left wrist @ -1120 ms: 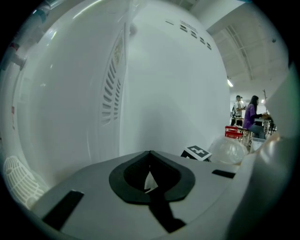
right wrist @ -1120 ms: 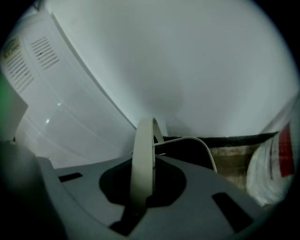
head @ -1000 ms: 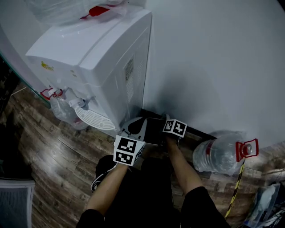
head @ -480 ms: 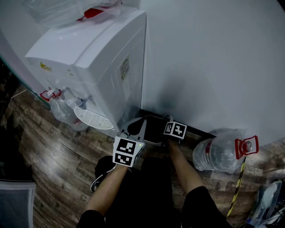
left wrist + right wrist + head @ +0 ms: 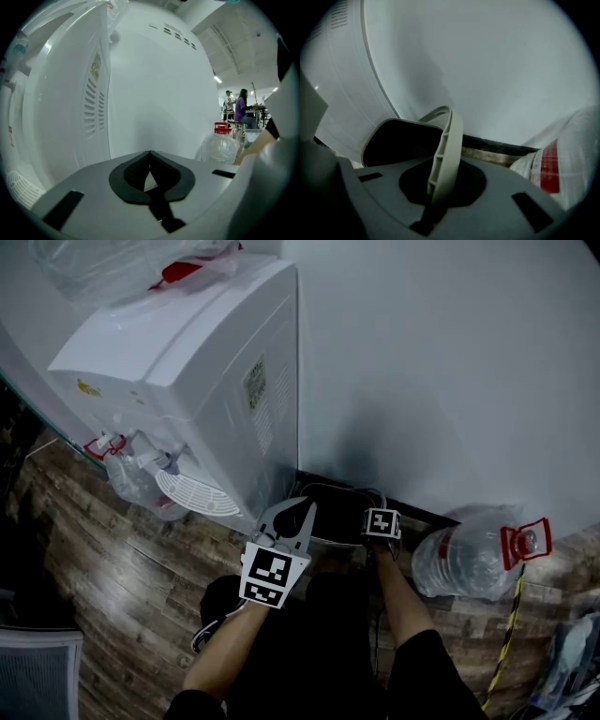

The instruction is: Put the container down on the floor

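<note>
Item: set-down of one container, step in progress, judged close to its end. Far left, a white water dispenser (image 5: 187, 381) stands on dark wood-plank floor (image 5: 122, 568), against a pale wall (image 5: 450, 381). Left gripper (image 5: 298, 517): jaws brought together with nothing between them, hanging just beside the dispenser's lower corner and taking no part in the carry. Container (image 5: 333, 517): low at the foot of the wall, between the dispenser and the bottle, either at the floor or just above it; contact cannot be made out. Appearance: dark, rounded-rectangular mouth with a thin pale rim, interior black and apparently empty; a pale grey ribbed bail handle (image 5: 446, 150) arches up from it. Right gripper (image 5: 380, 521): pointed steeply down over the container's right side, jaws clamped on that handle, bearing the load alone. Far right, a large clear water bottle (image 5: 464, 563) with a red cap lies on its side near the container. Next move, as judged: settle the base flat on the planks clear of dispenser and bottle, then part the right jaws from the handle.
</note>
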`<state>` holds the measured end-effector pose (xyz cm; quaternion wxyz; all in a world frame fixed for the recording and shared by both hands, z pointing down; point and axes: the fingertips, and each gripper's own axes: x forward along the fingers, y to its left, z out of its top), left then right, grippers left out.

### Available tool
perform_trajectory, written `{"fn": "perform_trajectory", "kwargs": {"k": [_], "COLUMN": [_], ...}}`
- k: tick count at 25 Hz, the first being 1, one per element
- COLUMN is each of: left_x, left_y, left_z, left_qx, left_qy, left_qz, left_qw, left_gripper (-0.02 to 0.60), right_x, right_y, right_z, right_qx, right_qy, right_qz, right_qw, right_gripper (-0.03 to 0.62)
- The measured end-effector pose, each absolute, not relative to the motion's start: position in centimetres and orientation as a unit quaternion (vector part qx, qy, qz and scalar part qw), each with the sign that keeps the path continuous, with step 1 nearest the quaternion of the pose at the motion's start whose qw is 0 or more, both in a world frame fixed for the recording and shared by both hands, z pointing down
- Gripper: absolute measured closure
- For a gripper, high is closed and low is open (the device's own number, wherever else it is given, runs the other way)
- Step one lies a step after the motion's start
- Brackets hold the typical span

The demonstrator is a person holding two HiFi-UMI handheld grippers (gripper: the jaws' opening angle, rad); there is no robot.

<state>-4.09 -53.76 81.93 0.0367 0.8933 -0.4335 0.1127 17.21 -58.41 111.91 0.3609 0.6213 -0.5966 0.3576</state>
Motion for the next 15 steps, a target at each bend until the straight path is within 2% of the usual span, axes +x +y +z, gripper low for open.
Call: {"fn": "perform_trajectory", "kwargs": {"k": [4, 10, 15], "left_x": [-4.3, -3.7, -3.8], "left_y": [-53.2, -52.5, -52.8], "left_z": [81.5, 81.9, 82.0], "left_qx": [0.894, 0.9, 0.902], "left_qy": [-0.432, -0.417, -0.414], "left_qz": [0.114, 0.128, 0.111], "left_qw": [0.028, 0.021, 0.048], "left_gripper": [0.568, 0.568, 0.568], "right_x": [18.5, 19.4, 19.7], "right_y": [-56.5, -55.4, -55.4], "right_z": [114.9, 117.4, 116.6], "right_qx": [0.608, 0.601, 0.605], "right_qy": [-0.585, -0.584, -0.597], "right_qz": [0.397, 0.457, 0.462], "right_qw": [0.361, 0.299, 0.253], "right_gripper": [0.582, 0.579, 0.526]}}
